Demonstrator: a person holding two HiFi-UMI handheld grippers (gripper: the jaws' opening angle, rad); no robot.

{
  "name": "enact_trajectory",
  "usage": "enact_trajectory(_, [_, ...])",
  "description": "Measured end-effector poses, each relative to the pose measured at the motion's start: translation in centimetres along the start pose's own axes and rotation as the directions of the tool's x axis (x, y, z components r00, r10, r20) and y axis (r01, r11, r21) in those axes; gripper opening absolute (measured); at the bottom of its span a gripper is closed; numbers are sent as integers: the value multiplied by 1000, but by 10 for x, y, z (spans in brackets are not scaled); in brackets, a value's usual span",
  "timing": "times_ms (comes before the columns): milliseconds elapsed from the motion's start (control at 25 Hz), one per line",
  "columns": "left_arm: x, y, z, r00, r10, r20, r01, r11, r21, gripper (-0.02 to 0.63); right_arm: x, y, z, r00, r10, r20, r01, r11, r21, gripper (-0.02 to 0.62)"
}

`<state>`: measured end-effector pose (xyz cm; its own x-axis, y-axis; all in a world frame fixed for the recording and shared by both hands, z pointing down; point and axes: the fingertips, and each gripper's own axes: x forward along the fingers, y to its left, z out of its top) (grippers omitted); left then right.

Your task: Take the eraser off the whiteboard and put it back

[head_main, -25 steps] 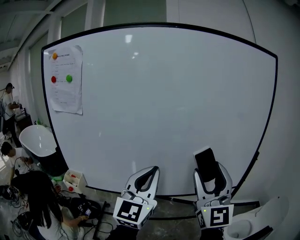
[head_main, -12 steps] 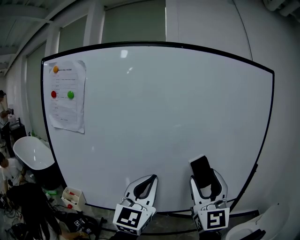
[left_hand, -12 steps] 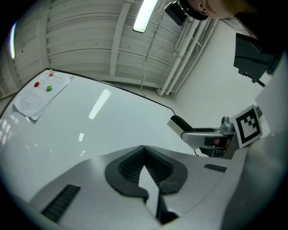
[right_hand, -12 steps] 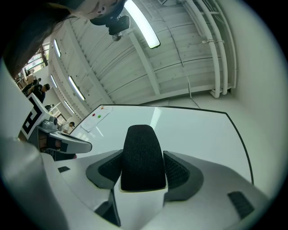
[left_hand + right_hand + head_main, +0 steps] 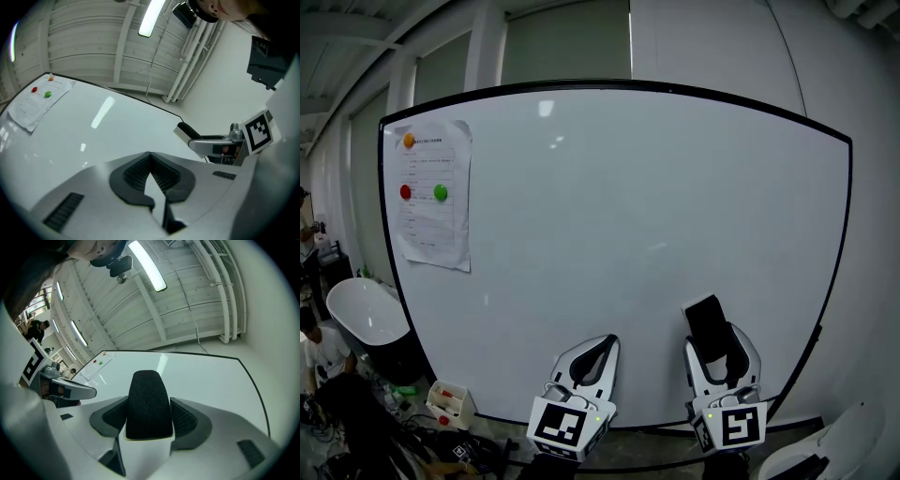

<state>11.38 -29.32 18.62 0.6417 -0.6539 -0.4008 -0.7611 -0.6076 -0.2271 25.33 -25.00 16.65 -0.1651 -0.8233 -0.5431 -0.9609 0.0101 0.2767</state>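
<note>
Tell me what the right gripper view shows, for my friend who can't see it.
The right gripper clamps an eraser between its two jaws in the middle of the picture, with the black felt side facing the camera. Beyond it lies the whiteboard, with a long ceiling light above and the left gripper at the left edge.

glossy whiteboard point(image 5: 609, 206) — rough felt eraser point(image 5: 149, 401)

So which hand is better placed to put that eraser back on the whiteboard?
Right. The right gripper holds the eraser, pointed at the whiteboard; the left gripper is shut with nothing in it.
</note>
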Motion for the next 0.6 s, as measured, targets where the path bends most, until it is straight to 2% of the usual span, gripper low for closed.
enact_trajectory(200, [32,-2,19,998,-26,58,25,1000,17,6,29,-12,10,999,19,37,-21,999,44,278])
enact_trajectory(320, [54,-2,34,996,-26,87,21,998,63,6,48,-16,14,998,42,49,-45,997,59,278])
enact_trajectory(440, [71,0,48,994,-13,108,2,995,104,6,66,-23,25,995,68,77,-72,996,50,278])
enact_trajectory(600, [89,13,64,992,29,119,-44,992,122,6,91,-43,39,992,77,104,-85,994,69,278])
